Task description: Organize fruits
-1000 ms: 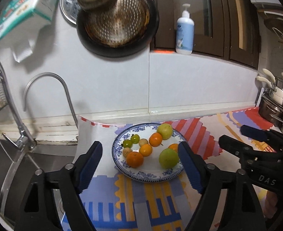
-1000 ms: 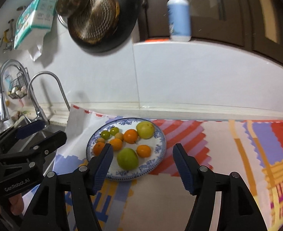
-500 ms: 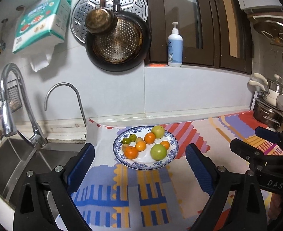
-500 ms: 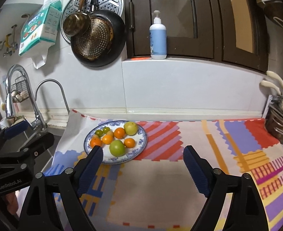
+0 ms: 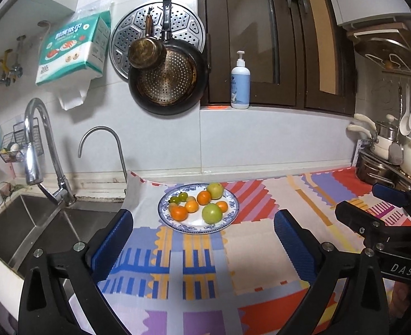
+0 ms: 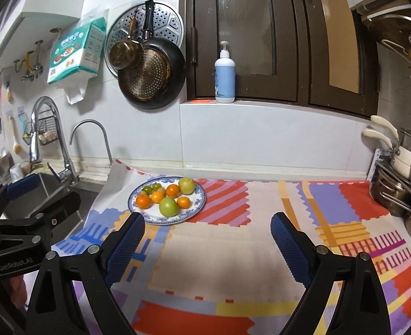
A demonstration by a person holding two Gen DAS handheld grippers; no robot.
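Nearest the lens, the left gripper (image 5: 202,240) has its 2 blue-padded jaws spread wide and opening further, with only patterned cloth (image 5: 255,251) between them. The right gripper (image 6: 206,241) is likewise apart and widening, nothing between its pads. Against 1 second ago, both grippers have pulled back from the plate (image 5: 231,217): then the plate sat between the fingertips and filled the middle of each view, now it lies well beyond them, small, with a broad strip of bare cloth in front of it.

The fruit is all on that blue-rimmed plate, unchanged in arrangement: a big green one (image 5: 211,213) at the near side, 4 orange ones (image 5: 178,212) across the middle, a yellow-green one (image 5: 215,190) at the back and 2 small green ones (image 5: 182,197) at the back left.

To the left the cloth ends at the sink (image 5: 15,223), its edge dropping off beside the left gripper's left finger; 2 taps (image 5: 37,150) rise behind it. To the right the cloth runs open and flat up to the stacked pots (image 6: 398,192). Beyond the plate, the counter meets the tiled wall, where a pan (image 5: 167,82) and a steamer tray hang, and a pump bottle (image 5: 240,83) stands on the ledge.
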